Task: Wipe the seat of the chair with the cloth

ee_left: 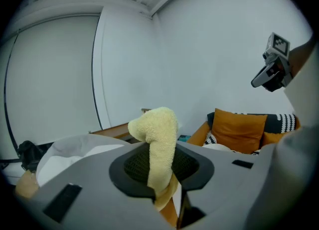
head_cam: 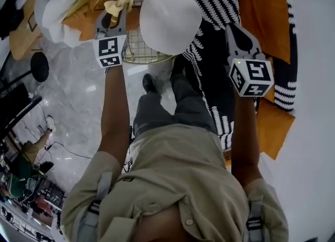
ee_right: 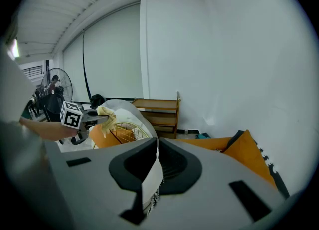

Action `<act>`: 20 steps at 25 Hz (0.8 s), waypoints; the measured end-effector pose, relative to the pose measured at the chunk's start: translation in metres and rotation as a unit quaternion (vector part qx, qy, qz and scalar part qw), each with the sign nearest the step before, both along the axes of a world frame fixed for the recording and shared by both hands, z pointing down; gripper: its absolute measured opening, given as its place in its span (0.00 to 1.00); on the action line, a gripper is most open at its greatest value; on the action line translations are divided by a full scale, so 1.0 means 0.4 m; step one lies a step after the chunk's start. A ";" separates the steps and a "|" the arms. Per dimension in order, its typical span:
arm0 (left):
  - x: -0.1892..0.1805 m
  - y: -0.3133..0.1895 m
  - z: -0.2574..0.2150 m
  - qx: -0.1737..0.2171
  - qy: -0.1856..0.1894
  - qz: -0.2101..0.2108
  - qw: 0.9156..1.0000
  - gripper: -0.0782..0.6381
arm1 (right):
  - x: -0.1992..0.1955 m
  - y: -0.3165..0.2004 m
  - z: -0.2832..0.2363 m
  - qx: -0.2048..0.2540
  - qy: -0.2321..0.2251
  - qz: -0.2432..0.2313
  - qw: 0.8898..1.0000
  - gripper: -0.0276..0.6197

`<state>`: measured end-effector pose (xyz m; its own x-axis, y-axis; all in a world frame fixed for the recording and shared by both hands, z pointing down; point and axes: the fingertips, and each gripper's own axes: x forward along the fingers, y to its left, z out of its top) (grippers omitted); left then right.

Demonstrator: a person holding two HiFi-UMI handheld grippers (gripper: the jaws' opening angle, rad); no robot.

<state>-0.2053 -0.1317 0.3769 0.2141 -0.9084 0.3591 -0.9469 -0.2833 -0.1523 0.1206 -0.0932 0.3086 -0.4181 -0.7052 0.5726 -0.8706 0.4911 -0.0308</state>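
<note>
The chair has a round white seat [head_cam: 170, 21] and a gold wire back [head_cam: 137, 47], and it stands just ahead of my feet. My left gripper [head_cam: 116, 13] is shut on a pale yellow cloth [head_cam: 118, 4], held above the wire back to the left of the seat. In the left gripper view the cloth [ee_left: 158, 139] sticks up out of the jaws [ee_left: 162, 167]. My right gripper [head_cam: 238, 34] hovers to the right of the seat, over the patterned sofa. It is shut [ee_right: 157, 147] with nothing in it.
A black-and-white patterned sofa [head_cam: 214, 5] with orange cushions [head_cam: 267, 15] lies to the right. White fabric [head_cam: 63, 5] is heaped at the upper left. A wooden shelf [ee_right: 159, 112] stands against the far wall. A black stand [head_cam: 39, 67] rests on the marble floor [head_cam: 78, 105].
</note>
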 end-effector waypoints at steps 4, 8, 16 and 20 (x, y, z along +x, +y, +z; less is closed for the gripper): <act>0.044 -0.084 0.120 -0.020 -0.012 0.002 1.000 0.24 | 0.028 -0.030 0.074 -0.009 0.006 0.006 1.000 0.09; 0.111 -0.140 0.229 -0.043 -0.020 0.016 0.999 0.24 | 0.091 -0.031 0.144 -0.029 0.017 0.020 0.999 0.09; 0.244 -0.175 0.393 -0.091 -0.011 0.047 0.995 0.24 | 0.199 -0.011 0.238 -0.065 0.034 0.056 0.996 0.09; 0.425 -0.145 0.421 -0.110 0.028 0.104 0.988 0.24 | 0.219 -0.003 0.254 -0.072 0.034 0.067 0.995 0.09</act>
<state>-0.0351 -0.1897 0.5453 0.4124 -0.7443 0.5253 -0.8700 -0.4928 -0.0153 0.2081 -0.0944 0.4100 -0.2829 -0.6610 0.6950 -0.9302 0.3658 -0.0308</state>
